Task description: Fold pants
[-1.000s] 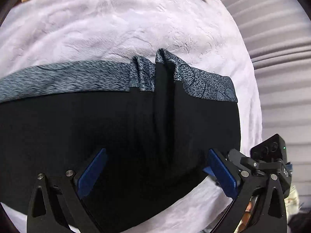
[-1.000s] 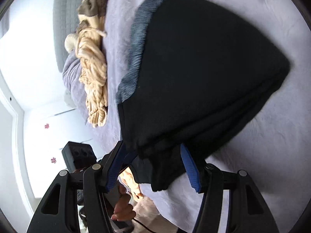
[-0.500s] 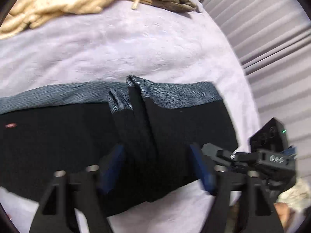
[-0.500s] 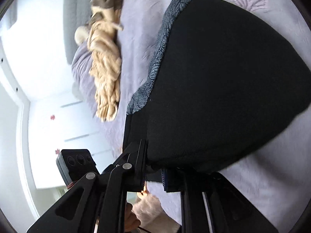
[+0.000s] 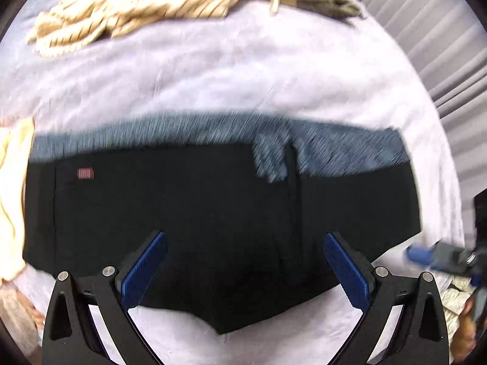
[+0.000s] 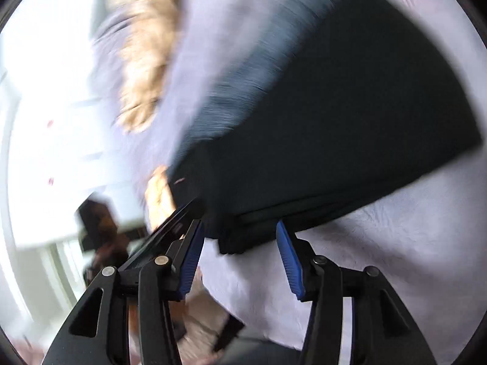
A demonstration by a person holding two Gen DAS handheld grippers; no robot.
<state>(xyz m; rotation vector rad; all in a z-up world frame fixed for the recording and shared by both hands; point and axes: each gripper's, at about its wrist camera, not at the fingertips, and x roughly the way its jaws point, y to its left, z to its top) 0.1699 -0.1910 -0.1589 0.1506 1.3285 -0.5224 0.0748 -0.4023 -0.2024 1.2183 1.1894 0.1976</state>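
Below, left wrist view first, then right wrist view.

Left view, pants [image 5: 213, 228]: black, folded into a broad band, lying flat across a pale lilac blanket [image 5: 243, 70]; grey-blue waistband along the far edge; small red label near the left end.
Left view, left gripper [image 5: 243, 261]: hangs above the near edge of the pants, blue pads spread wide, jaws released after a slight dip and reopening; nothing pinched between them.
Left view, surroundings: cream striped garment [image 5: 127, 9] bunched at the far side of the blanket, well apart from the pants; grey ribbed panel [image 5: 441, 45] at right; part of the right gripper [image 5: 426, 254] blurred at the right edge, beside the corner of the pants.

Right view, pants [image 6: 334, 121]: same folded stack seen from its end, layered edges showing, resting on the blanket [image 6: 395, 243]; picture is motion-blurred.
Right view, right gripper [image 6: 237, 255]: jaws have just been opening, now partly apart; the corner of the pants sits just beyond the tips, pads not pressing on it.
Right view, surroundings: cream garment [image 6: 143, 70] blurred at upper left; a hand [image 6: 159, 194] near the left finger.
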